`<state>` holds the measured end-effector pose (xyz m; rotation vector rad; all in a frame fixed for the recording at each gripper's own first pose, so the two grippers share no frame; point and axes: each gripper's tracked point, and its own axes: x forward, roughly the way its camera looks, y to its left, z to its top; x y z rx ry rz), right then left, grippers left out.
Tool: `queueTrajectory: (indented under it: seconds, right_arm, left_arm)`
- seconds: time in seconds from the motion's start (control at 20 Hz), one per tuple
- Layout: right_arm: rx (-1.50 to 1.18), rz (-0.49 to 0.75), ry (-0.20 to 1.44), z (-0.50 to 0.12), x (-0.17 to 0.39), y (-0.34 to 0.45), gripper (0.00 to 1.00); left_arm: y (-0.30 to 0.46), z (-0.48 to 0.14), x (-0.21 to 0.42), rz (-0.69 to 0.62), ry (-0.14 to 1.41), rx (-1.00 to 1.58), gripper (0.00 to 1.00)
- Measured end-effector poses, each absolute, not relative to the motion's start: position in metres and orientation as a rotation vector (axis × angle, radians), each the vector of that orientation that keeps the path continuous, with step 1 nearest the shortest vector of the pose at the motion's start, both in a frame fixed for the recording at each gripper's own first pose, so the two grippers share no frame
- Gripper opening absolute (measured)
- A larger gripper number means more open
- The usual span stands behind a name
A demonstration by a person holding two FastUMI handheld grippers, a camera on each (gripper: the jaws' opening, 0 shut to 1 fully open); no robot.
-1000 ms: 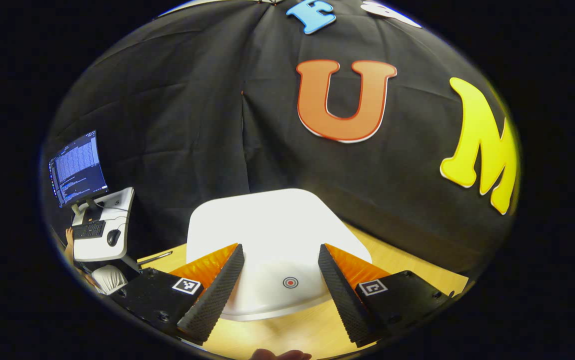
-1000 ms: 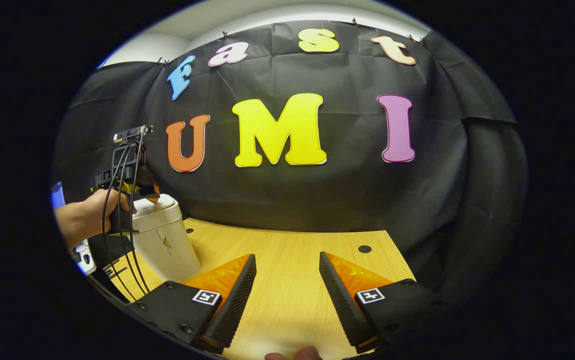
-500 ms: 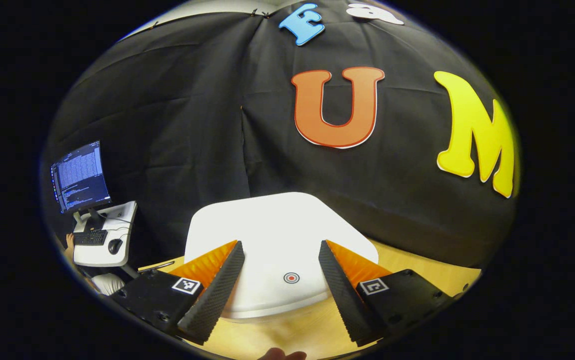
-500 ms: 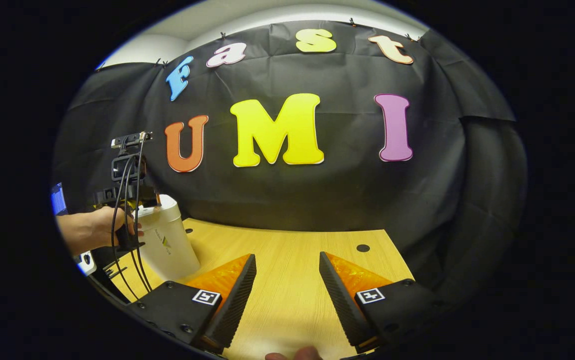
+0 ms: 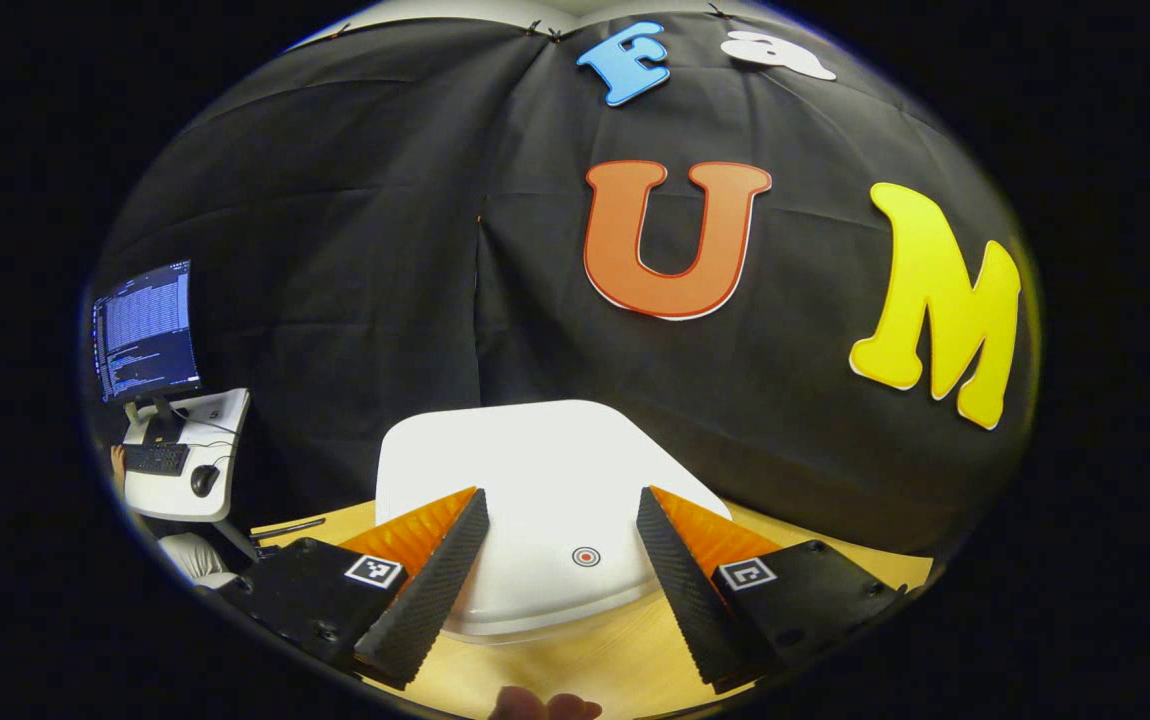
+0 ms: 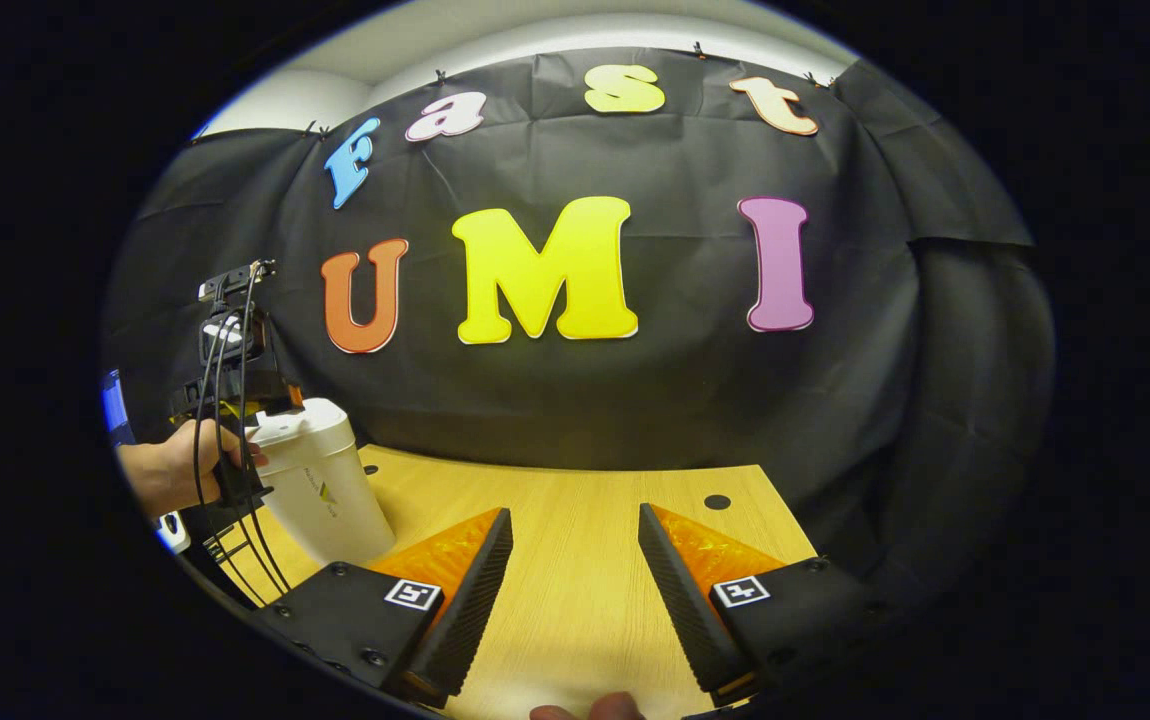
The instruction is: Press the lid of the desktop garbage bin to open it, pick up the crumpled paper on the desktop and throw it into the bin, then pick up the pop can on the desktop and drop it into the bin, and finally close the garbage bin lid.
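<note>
In the left gripper view the white lid [image 5: 535, 470] of the garbage bin lies flat and closed just beyond my left gripper [image 5: 560, 585], which is open with its fingers spread over the lid's near edge. A small red target mark [image 5: 586, 556] sits on the lid between the fingers. In the right gripper view the white bin [image 6: 320, 485] stands at the left of the wooden table [image 6: 575, 540]. There a hand holds the left gripper [image 6: 235, 400] above the bin's top. My right gripper [image 6: 565, 600] is open over bare table, with nothing between its fingers.
A desk with a monitor [image 5: 145, 335], keyboard and mouse stands far left beyond the table. A round hole [image 6: 717, 502] marks the table's far right part. Black cables [image 6: 225, 470] hang from the left gripper next to the bin.
The left gripper has tilted slightly, so the wall shifted in its view while the lid stayed between its fingers. The right gripper has barely moved.
</note>
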<state>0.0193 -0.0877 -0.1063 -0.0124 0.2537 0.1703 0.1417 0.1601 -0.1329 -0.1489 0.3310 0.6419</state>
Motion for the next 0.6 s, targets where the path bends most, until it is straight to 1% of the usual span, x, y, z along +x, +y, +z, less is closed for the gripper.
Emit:
queueTrajectory:
  seconds: [0.15,0.2,0.35,0.4,0.45,0.5,0.55,0.6]
  right_arm:
    - [-0.017,0.183,0.223,-0.093,0.017,-0.072,0.83]
    - [-0.018,0.185,0.21,-0.086,0.016,-0.067,0.82]
    - [-0.027,0.183,0.159,-0.063,0.013,-0.053,0.82]
    - [-0.029,0.183,0.141,-0.056,0.012,-0.048,0.83]
    - [-0.029,0.181,0.127,-0.049,0.01,-0.044,0.82]
    - [-0.026,0.177,0.114,-0.044,0.008,-0.04,0.82]
    - [-0.026,0.172,0.104,-0.039,0.006,-0.037,0.82]
    - [-0.026,0.167,0.095,-0.035,0.003,-0.035,0.83]
  left_arm:
    - [0.144,-0.096,0.134,0.527,0.246,-0.074,0.99]
    - [0.136,-0.084,0.132,0.48,0.207,-0.046,0.99]
    - [0.106,-0.047,0.115,0.35,0.113,0.033,0.98]
    - [0.099,-0.039,0.11,0.313,0.09,0.051,0.98]
    - [0.094,-0.036,0.104,0.278,0.066,0.057,0.98]
    - [0.088,-0.03,0.099,0.234,0.045,0.056,1.0]
    - [0.084,-0.023,0.093,0.202,0.029,0.048,0.98]
    - [0.081,-0.016,0.088,0.178,0.016,0.036,0.98]
